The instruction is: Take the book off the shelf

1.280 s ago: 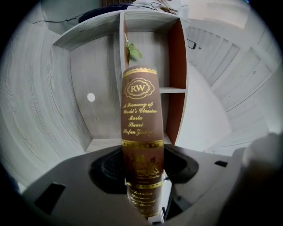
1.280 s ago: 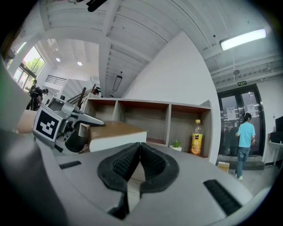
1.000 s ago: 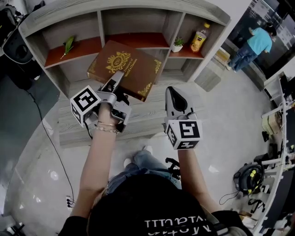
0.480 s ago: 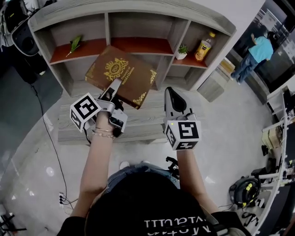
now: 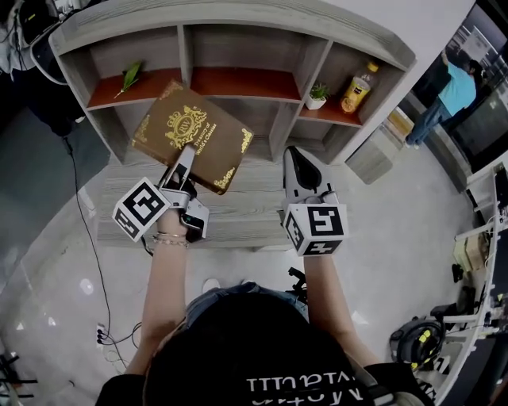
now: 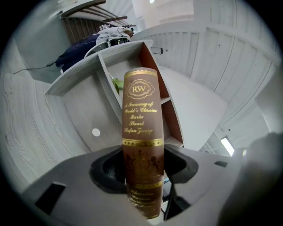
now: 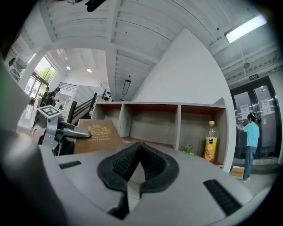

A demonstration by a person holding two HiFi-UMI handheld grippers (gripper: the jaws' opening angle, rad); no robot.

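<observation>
The left tongs cover the near edge of the book in the head view. In the left gripper view the foot of the spine sinks between the pads, and its lowest gold lettering is too blurred to read. A person in a turquoise top at the upper right is cut off by the frame edge.

There is one book, two tongs, one shelf with three red-floored compartments, one yellow bottle, one small potted plant and one green leaf.

The book sits upper left of centre, cover up and turned cornerwise, in front of the left and middle compartments. The left tongs clamp it by the spine, pads pressed to both covers. The right tongs are closed on nothing, pads meeting at the tips, just right of the book and apart from it.
</observation>
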